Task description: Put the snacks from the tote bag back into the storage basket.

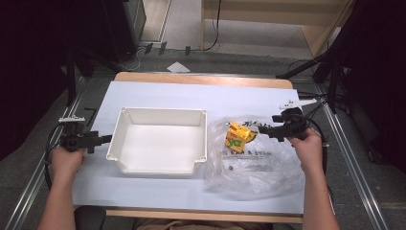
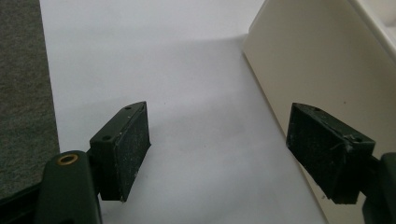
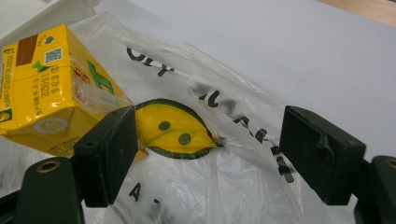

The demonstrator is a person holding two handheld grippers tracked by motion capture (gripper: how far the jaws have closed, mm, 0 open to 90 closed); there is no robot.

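- A wooden table [image 1: 203, 79] covered by a white sheet [image 1: 191, 98] stands on grey carpet [image 1: 390, 182]; a strip of bare wood shows along the table's far edge.
- Beyond the table, a light wooden shelving unit [image 1: 306, 21] sits at the back right, with cables trailing on the floor before it.
- A dark cabinet [image 1: 122, 26] stands beyond the table's far left corner.
- A white paper scrap [image 1: 178, 67] lies on the floor just past the table's far edge.
- Black stands [image 1: 330, 72] flank the table, and metal rails [image 1: 354, 167] run along both its sides.
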